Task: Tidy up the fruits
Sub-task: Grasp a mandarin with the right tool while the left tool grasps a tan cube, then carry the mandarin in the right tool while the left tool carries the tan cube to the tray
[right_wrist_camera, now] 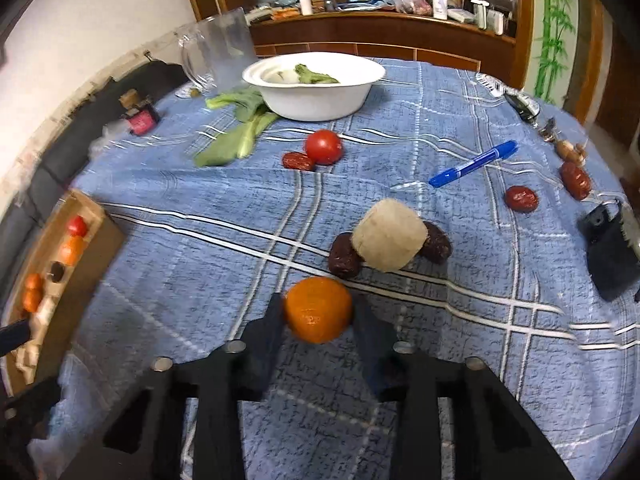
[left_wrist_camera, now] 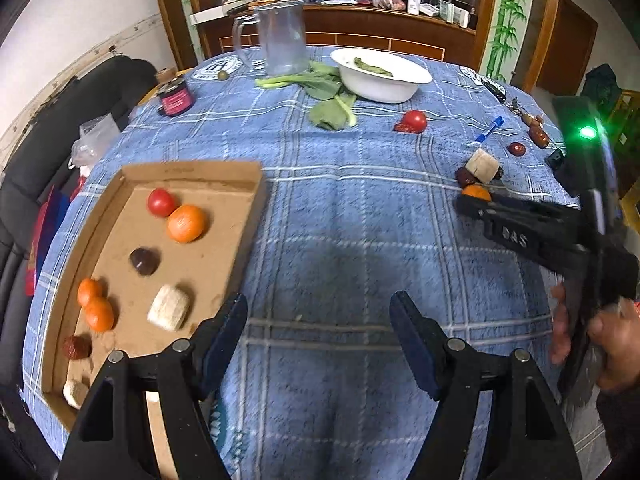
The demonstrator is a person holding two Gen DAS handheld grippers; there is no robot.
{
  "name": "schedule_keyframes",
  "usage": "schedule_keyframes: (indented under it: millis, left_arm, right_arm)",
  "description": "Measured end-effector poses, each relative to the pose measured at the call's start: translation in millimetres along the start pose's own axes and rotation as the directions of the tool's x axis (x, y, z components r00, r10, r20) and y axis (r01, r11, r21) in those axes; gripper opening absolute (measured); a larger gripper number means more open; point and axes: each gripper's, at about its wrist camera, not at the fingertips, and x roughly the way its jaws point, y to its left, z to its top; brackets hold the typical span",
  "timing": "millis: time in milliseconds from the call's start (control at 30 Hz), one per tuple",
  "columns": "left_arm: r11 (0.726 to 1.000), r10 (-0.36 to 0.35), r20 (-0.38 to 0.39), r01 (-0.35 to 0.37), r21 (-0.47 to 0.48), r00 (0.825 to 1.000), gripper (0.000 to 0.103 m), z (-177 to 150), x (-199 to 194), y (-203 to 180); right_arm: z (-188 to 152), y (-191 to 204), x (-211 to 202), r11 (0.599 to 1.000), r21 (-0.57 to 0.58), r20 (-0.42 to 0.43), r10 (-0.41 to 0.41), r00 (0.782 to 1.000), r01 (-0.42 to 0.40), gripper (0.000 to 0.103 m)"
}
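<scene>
My right gripper (right_wrist_camera: pixel 318 314) is shut on an orange tangerine (right_wrist_camera: pixel 318 308), low over the blue checked tablecloth; the left wrist view shows it at the right (left_wrist_camera: pixel 474 200). Just beyond lie a beige block (right_wrist_camera: pixel 390 240), two dark dates (right_wrist_camera: pixel 344 256), a tomato (right_wrist_camera: pixel 324 147) and red dates (right_wrist_camera: pixel 520 199). A cardboard tray (left_wrist_camera: pixel 192 176) at the left holds a tomato (left_wrist_camera: pixel 161 202), an orange (left_wrist_camera: pixel 186 223), small tangerines (left_wrist_camera: pixel 90 291), a dark fruit (left_wrist_camera: pixel 145 261) and a beige block (left_wrist_camera: pixel 169 307). My left gripper (left_wrist_camera: pixel 320 308) hangs open beside the tray's right wall, with nothing between its fingers.
A white bowl (right_wrist_camera: pixel 316 96), leafy greens (right_wrist_camera: pixel 240 136) and a clear jug (right_wrist_camera: pixel 224 52) stand at the back. A blue marker (right_wrist_camera: pixel 474 164) and a black object (right_wrist_camera: pixel 608 248) lie at the right. A person's hand (left_wrist_camera: pixel 612 344) holds the right gripper.
</scene>
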Motion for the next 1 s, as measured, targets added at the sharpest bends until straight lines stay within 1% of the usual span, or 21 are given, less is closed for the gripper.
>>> schedule_keyframes:
  millis: [67, 167, 233, 333, 400, 433, 467, 567, 633, 733, 800, 867, 900, 933, 1000]
  left_arm:
    - [1.0, -0.012, 0.0, 0.012, 0.02, 1.0, 0.073, 9, 6, -12]
    - [0.997, -0.05, -0.007, 0.05, 0.061, 0.999, 0.073, 28, 19, -39]
    - [0.994, -0.08, -0.006, 0.081, 0.079, 0.997, 0.073, 42, 28, -59]
    - [0.988, -0.119, 0.007, 0.118, 0.101, 0.993, 0.073, 64, 41, -88]
    - [0.983, -0.151, 0.007, 0.149, 0.11, 0.989, 0.073, 76, 48, -105]
    - [0.975, -0.184, 0.009, 0.181, 0.128, 0.983, 0.073, 84, 53, -117]
    - [0.971, -0.193, 0.013, 0.189, 0.147, 0.981, 0.073, 88, 55, -123]
    - [0.954, -0.201, 0.031, 0.188, 0.234, 0.979, 0.073, 104, 68, -147]
    - [0.947, -0.197, 0.013, 0.187, 0.262, 0.98, 0.073, 109, 79, -154]
    - [0.94, -0.172, -0.023, 0.171, 0.296, 0.985, 0.073, 112, 97, -162]
    - [0.936, -0.15, -0.024, 0.15, 0.319, 0.988, 0.072, 110, 103, -164]
    - [0.935, -0.146, -0.021, 0.145, 0.325, 0.989, 0.058, 109, 107, -163]
    - [0.933, -0.159, -0.035, 0.162, 0.32, 0.987, 0.044, 109, 110, -162]
    - [0.932, -0.181, -0.049, 0.187, 0.31, 0.982, 0.035, 110, 112, -161]
    - [0.935, -0.18, -0.039, 0.183, 0.302, 0.983, 0.035, 109, 112, -160]
  right_arm:
    - [-5, -7, -12, 1.0, 0.008, 0.018, -0.015, 1.0, 0.015, 0.035]
    - [-15, -26, -36, 0.999, 0.02, 0.043, -0.041, 0.998, 0.04, 0.035]
    - [-27, -42, -53, 0.996, 0.025, 0.05, -0.085, 0.995, 0.084, 0.035]
    - [-43, -62, -69, 0.989, 0.028, 0.046, -0.147, 0.988, 0.146, 0.035]
    - [-51, -74, -76, 0.986, 0.038, 0.038, -0.164, 0.986, 0.163, 0.035]
    - [-55, -80, -78, 0.985, 0.051, 0.035, -0.168, 0.985, 0.166, 0.035]
    - [-59, -87, -80, 0.984, 0.068, 0.031, -0.167, 0.986, 0.164, 0.035]
    - [-65, -101, -83, 0.983, 0.101, 0.025, -0.154, 0.988, 0.151, 0.035]
    - [-67, -106, -82, 0.984, 0.11, 0.023, -0.142, 0.99, 0.139, 0.035]
    - [-69, -111, -80, 0.985, 0.113, 0.021, -0.134, 0.991, 0.131, 0.035]
    - [-69, -113, -78, 0.985, 0.119, 0.019, -0.126, 0.992, 0.123, 0.035]
    - [-69, -113, -75, 0.986, 0.117, 0.014, -0.121, 0.993, 0.118, 0.036]
    - [-69, -112, -74, 0.986, 0.114, 0.018, -0.123, 0.992, 0.12, 0.036]
    - [-69, -110, -74, 0.986, 0.107, 0.02, -0.128, 0.992, 0.125, 0.036]
    - [-69, -108, -73, 0.987, 0.094, 0.019, -0.136, 0.991, 0.134, 0.036]
